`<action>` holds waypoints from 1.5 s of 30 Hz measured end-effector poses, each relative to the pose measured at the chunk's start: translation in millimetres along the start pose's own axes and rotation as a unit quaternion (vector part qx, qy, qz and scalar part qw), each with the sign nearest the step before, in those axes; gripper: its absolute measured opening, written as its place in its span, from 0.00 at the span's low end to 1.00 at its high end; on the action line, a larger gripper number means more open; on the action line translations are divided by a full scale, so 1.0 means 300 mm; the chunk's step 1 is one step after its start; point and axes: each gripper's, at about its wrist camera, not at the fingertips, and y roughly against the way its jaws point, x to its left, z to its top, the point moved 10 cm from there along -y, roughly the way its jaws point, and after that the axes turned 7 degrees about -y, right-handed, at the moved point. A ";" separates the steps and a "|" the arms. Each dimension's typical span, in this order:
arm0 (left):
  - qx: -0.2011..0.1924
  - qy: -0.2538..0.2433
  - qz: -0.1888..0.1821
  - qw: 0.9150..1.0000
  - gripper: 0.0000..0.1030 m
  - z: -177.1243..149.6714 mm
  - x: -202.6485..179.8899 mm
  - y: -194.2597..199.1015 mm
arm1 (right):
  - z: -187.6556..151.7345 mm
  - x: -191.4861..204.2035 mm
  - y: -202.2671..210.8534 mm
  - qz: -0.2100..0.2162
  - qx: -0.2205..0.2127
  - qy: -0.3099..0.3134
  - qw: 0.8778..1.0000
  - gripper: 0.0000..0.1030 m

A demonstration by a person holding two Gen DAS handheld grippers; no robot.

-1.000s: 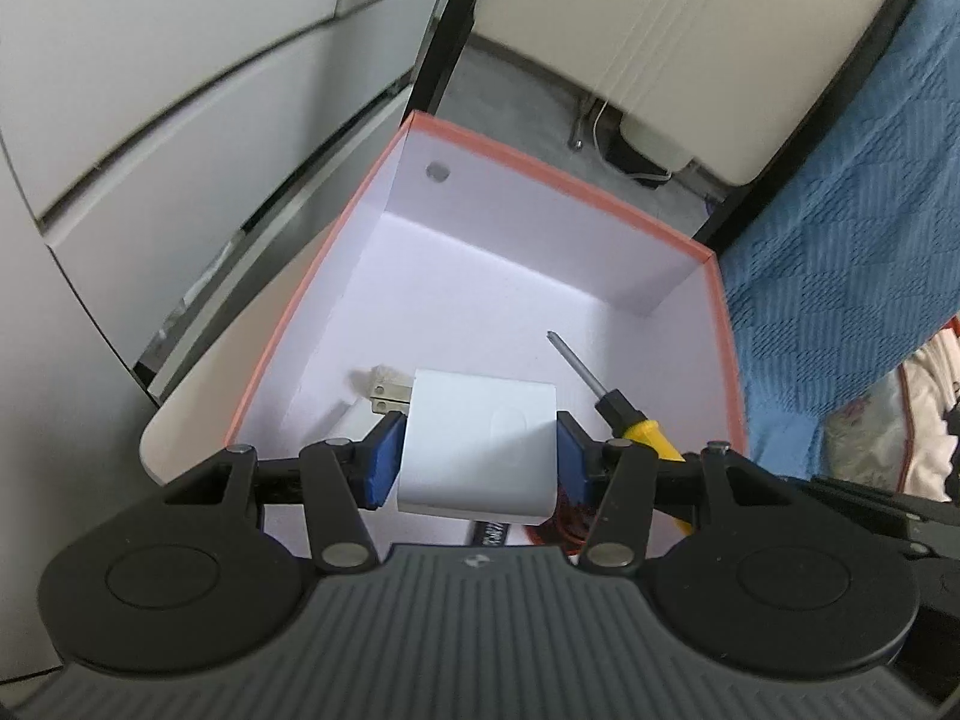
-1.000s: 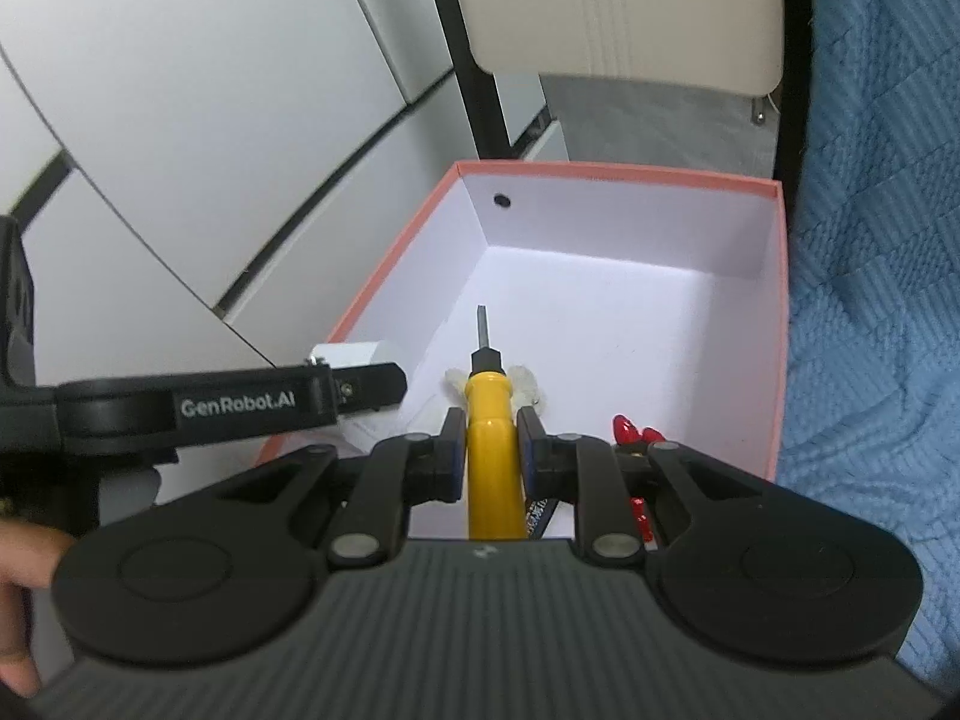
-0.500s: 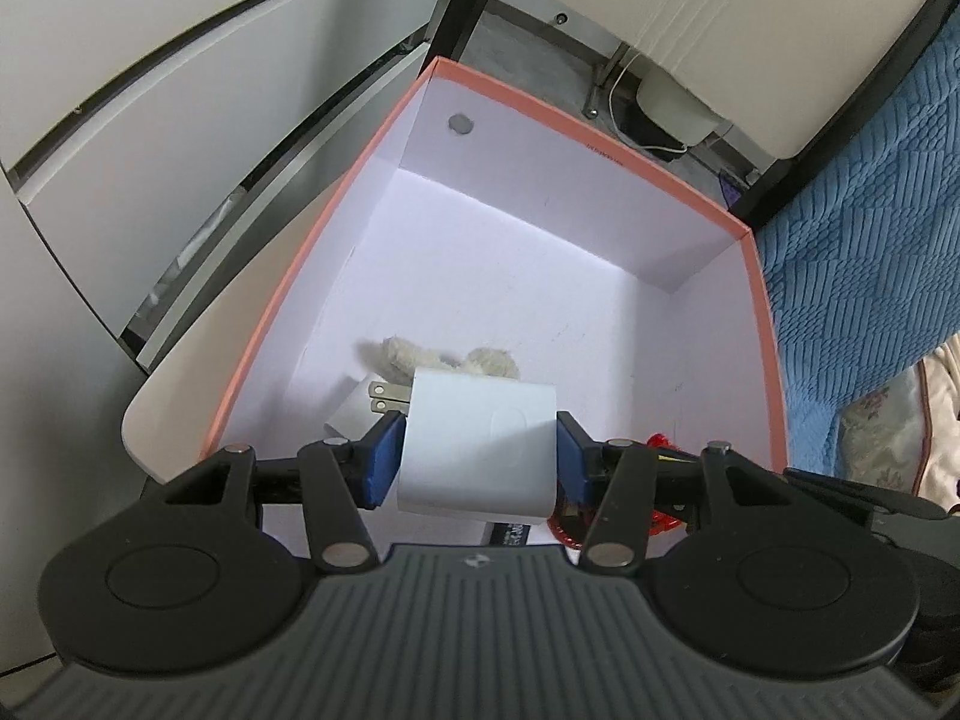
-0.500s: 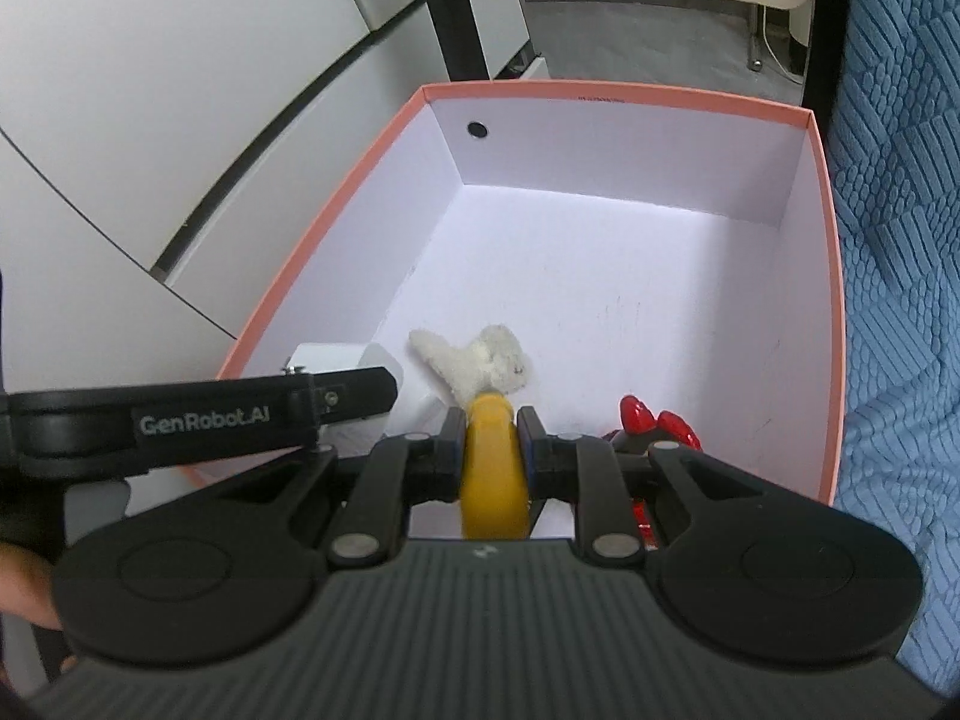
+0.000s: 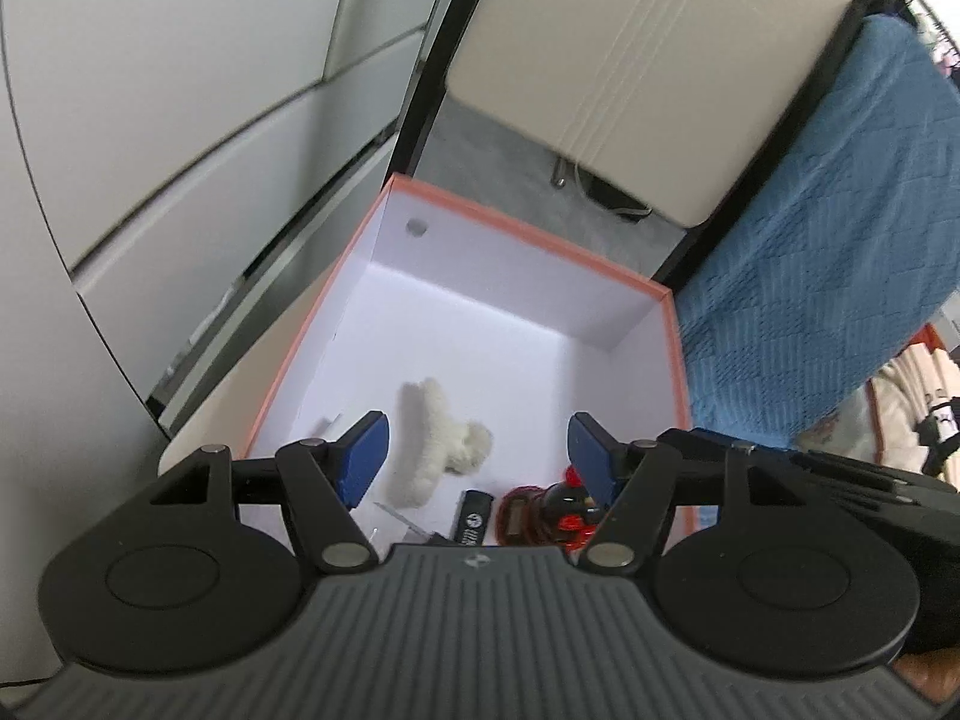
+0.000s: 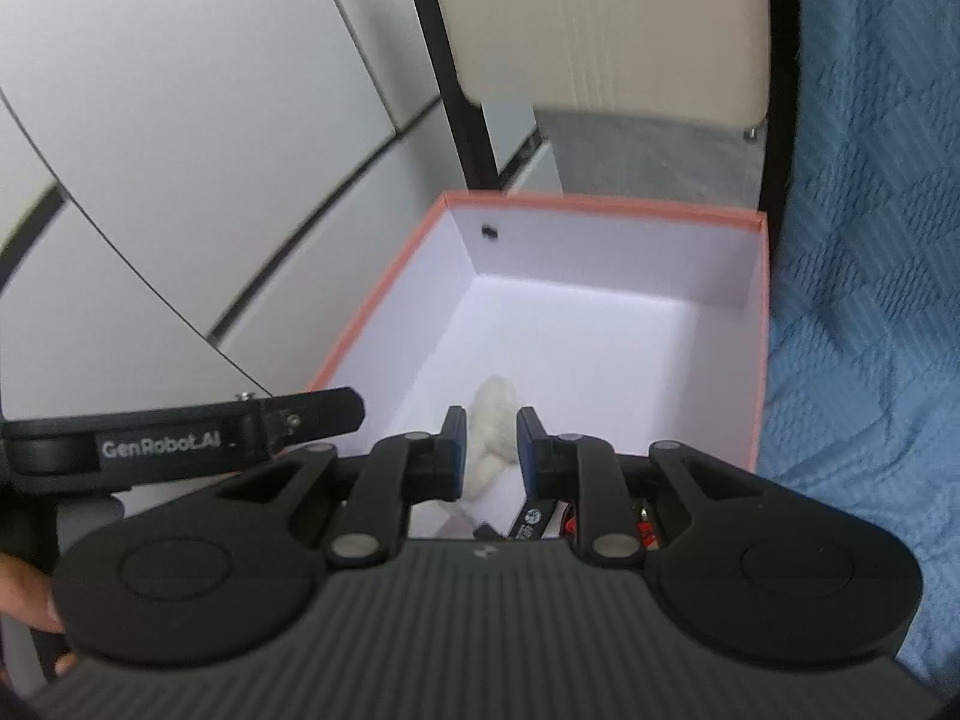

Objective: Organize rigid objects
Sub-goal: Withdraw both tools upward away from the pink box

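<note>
An orange-rimmed white box (image 5: 516,228) lies below both grippers. My left gripper (image 5: 478,456) hangs over its near end, jaws opening, with nothing between the blue pads (image 5: 366,459). On the box floor lie a fluffy white hair clip (image 5: 441,450), a black stick (image 5: 474,519) and a red object (image 5: 540,510). My right gripper (image 6: 492,450) stands over the box (image 6: 600,204) with its jaws close together. Only the hair clip (image 6: 495,414) shows through the narrow gap. No white charger or yellow screwdriver can be made out.
White cabinet panels (image 5: 150,120) run along the left of the box. A beige chair back (image 5: 630,60) with black legs stands behind it. A blue quilted blanket (image 6: 870,300) lies to the right. A hand (image 6: 24,594) holds the left gripper's handle.
The left jaws have spread and the white charger has left them. The yellow screwdriver is gone from the right jaws. Both grippers have risen away from the box.
</note>
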 end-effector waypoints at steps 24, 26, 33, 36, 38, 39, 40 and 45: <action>-0.062 -0.010 -0.002 0.998 0.69 -0.113 -0.237 0.381 | -0.084 -0.024 0.423 0.024 -0.067 0.033 0.997 0.22; -0.063 -0.013 -0.003 0.998 0.69 -0.131 -0.259 0.395 | -0.094 -0.033 0.456 0.022 -0.074 0.036 0.996 0.22; -0.069 -0.024 -0.006 0.997 0.69 -0.183 -0.322 0.442 | -0.135 -0.067 0.523 0.015 -0.079 0.039 0.996 0.22; -0.070 -0.026 -0.009 0.997 0.69 -0.205 -0.340 0.464 | -0.152 -0.080 0.546 0.011 -0.082 0.040 0.996 0.22; -0.070 -0.029 -0.009 0.997 0.75 -0.221 -0.351 0.477 | -0.162 -0.085 0.557 0.009 -0.085 0.041 0.996 0.22; -0.071 -0.031 -0.010 0.997 0.76 -0.227 -0.356 0.482 | -0.167 -0.088 0.562 0.007 -0.086 0.041 0.995 0.22; -0.071 -0.033 -0.009 0.997 0.79 -0.231 -0.359 0.484 | -0.171 -0.091 0.565 0.006 -0.087 0.042 0.995 0.22; -0.074 -0.036 -0.012 0.997 0.96 -0.251 -0.372 0.498 | -0.185 -0.110 0.571 -0.008 -0.092 0.044 0.995 0.41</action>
